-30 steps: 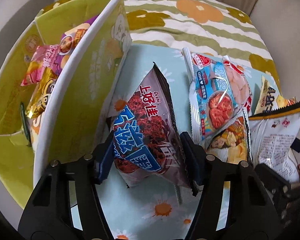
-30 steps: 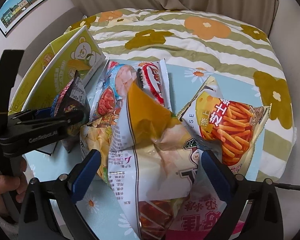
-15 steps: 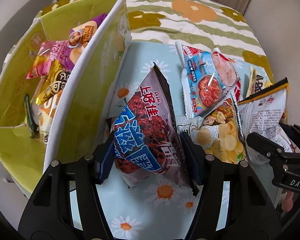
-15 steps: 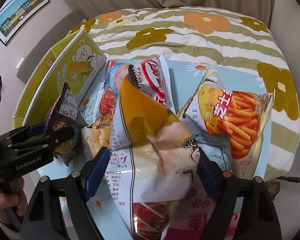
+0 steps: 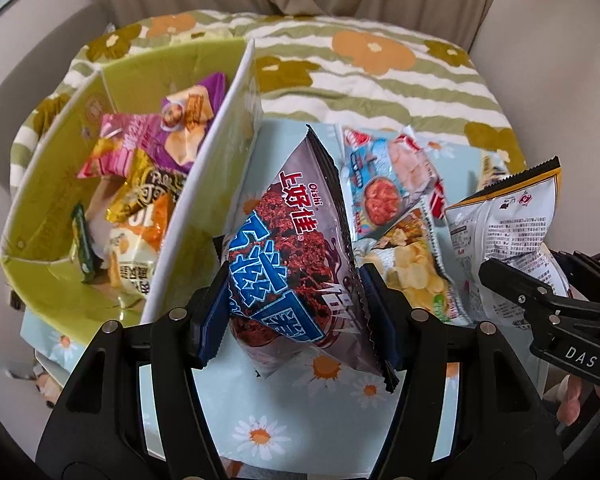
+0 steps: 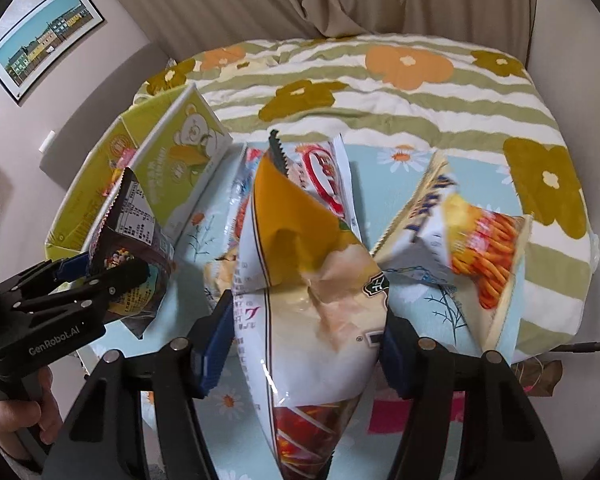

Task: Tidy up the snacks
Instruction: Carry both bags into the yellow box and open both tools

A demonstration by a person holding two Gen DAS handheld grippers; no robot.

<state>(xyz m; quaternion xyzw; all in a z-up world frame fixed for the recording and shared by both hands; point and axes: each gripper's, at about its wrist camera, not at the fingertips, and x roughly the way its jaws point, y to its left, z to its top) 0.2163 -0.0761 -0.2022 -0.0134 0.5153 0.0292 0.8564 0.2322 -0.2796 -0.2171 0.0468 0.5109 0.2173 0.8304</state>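
Observation:
My left gripper (image 5: 296, 312) is shut on a dark brown snack bag with blue lettering (image 5: 296, 240), held above the daisy-print cloth just right of the green box (image 5: 204, 184). Several snack packets lie inside that box. From the right wrist view the same left gripper (image 6: 112, 276) and its bag (image 6: 132, 220) hang beside the box (image 6: 180, 160). My right gripper (image 6: 306, 340) is closing its jaws; both pads press the sides of a white and yellow bag (image 6: 312, 280), which crumples between them. The left wrist view shows this bag (image 5: 508, 216) at the right.
A blue shrimp-cracker bag (image 5: 384, 184) and a potato-chip bag (image 5: 412, 268) lie on the cloth between the grippers. A red and white bag (image 6: 324, 176) and a fries-stick bag (image 6: 476, 240) lie farther back and right. A pink packet (image 6: 384, 412) sits under the right gripper.
My left gripper rose with the dark bag, bringing more of the box's inside into view. The right gripper's jaws closed in on the white and yellow bag and lifted it slightly.

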